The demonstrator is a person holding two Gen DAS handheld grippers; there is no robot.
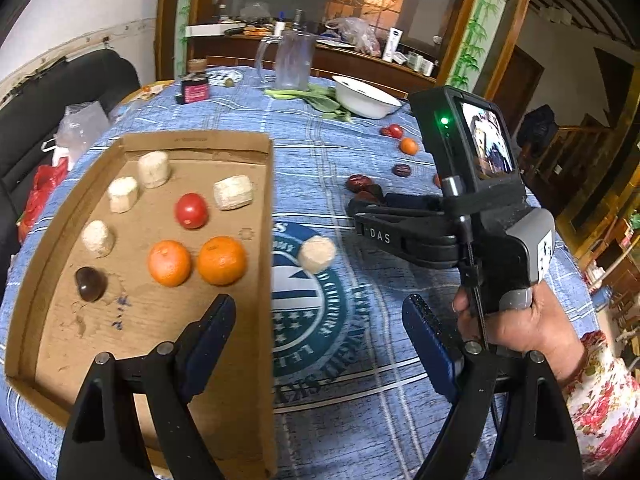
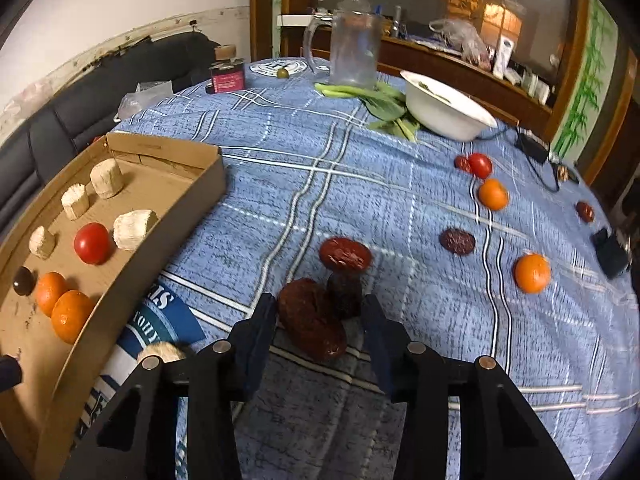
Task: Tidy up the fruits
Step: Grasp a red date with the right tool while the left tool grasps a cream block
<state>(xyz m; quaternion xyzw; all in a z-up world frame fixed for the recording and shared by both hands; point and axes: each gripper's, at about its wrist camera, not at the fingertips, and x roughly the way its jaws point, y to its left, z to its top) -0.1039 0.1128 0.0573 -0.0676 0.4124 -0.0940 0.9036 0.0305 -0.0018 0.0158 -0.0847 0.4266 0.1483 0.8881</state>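
Observation:
A cardboard tray [image 1: 200, 142] [image 2: 208, 184] on the blue tablecloth holds two oranges [image 1: 221, 261], a tomato [image 1: 191, 210], a dark date [image 1: 90, 284] and several pale cut chunks [image 1: 233, 192]. My left gripper [image 1: 320, 320] is open and empty over the tray's right wall. One pale chunk [image 1: 317, 254] lies on the cloth beyond it. My right gripper [image 2: 320, 320] is open around a red date [image 2: 312, 320], with a darker date [image 2: 345, 294] and another red date [image 2: 345, 254] just beyond. It also shows in the left wrist view [image 1: 360, 208].
Loose oranges [image 2: 532, 273] [image 2: 493, 194], a tomato [image 2: 479, 165] and dates [image 2: 457, 241] [image 2: 585, 211] lie to the right. A white bowl [image 2: 452, 120], greens [image 2: 384, 104], a glass jug [image 2: 354, 46] and a dark jar [image 2: 227, 74] stand at the far side. A sofa is to the left.

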